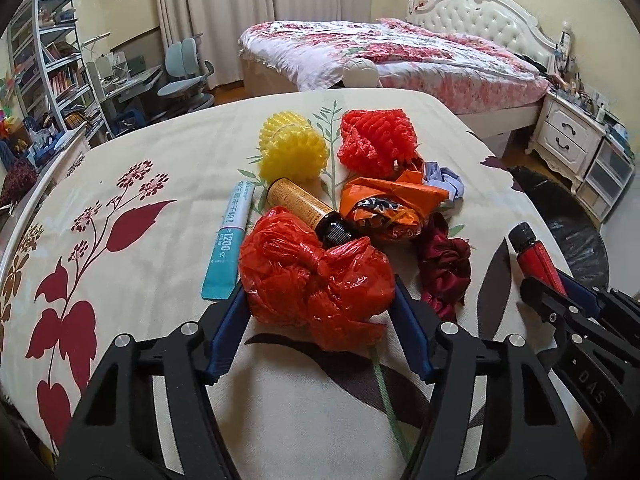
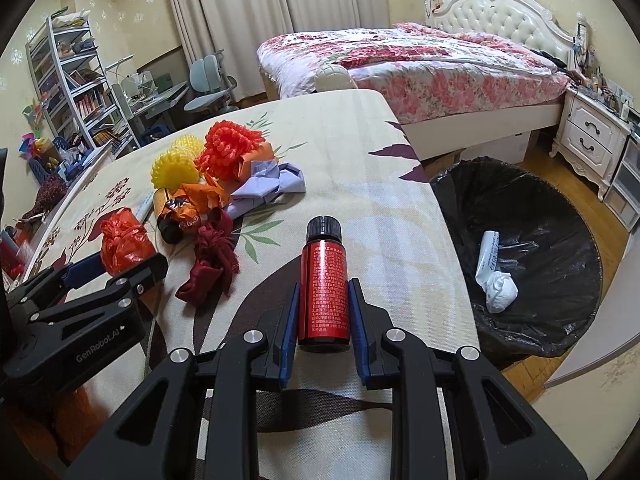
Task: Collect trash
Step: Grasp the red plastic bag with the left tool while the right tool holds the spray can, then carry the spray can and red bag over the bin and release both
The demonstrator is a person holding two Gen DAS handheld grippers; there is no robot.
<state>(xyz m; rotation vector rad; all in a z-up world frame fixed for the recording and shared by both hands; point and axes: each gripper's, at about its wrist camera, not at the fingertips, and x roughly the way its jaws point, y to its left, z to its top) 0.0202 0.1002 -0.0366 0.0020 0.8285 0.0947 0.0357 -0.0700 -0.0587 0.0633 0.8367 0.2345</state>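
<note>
Up close, crumpled red plastic bag (image 1: 316, 280) — glossy, knotted (tabletop)

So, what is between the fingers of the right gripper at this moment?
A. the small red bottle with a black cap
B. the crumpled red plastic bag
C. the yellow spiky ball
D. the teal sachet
A: in the right wrist view the right gripper has its fingers closed on the sides of the small red bottle. The crumpled red plastic bag sits between the fingers of the left gripper instead.
</note>
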